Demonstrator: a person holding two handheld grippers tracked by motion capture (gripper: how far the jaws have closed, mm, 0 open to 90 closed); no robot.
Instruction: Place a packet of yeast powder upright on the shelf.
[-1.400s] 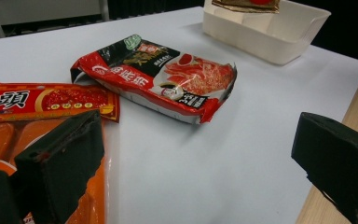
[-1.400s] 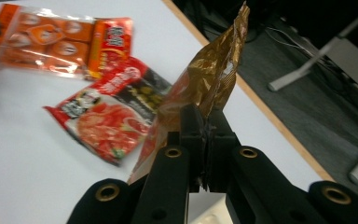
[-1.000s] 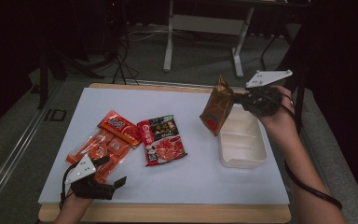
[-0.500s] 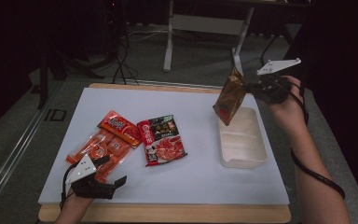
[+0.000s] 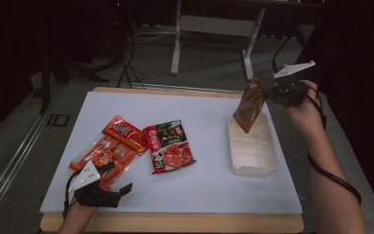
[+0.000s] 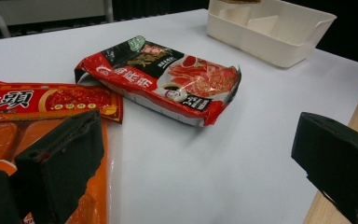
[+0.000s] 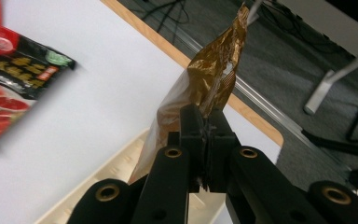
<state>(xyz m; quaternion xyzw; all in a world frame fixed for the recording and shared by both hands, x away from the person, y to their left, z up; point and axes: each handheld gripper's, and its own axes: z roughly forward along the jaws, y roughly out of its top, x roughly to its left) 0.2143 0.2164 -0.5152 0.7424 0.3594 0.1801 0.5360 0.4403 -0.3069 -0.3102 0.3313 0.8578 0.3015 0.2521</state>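
Right gripper (image 5: 269, 92): jaws were pressed together on the upper edge of a gold-brown snack pouch (image 5: 250, 104); in the right gripper view the pads pinched the crinkled foil just below its top.
Gold-brown snack pouch: hung tilted from the jaws, clear of the tabletop, its lower end above the far end of the cream divided tray (image 5: 268, 163).
Cream divided tray: sat near the tabletop's right edge, long side running front to back, with partitions visible inside.
Left gripper (image 5: 111, 191): rested at the front left corner of the tabletop (image 5: 214, 185), jaws spread wide with nothing between them; one jaw lay over the orange sausage pack (image 5: 102, 156).
Orange sausage pack: lay flat near the left edge, a red-orange snack packet (image 5: 125, 133) overlapping its far end.
Red-and-black hotpot base packet (image 5: 169, 146): lay flat near the tabletop's middle, just beside the red-orange snack packet, well apart from the tray.
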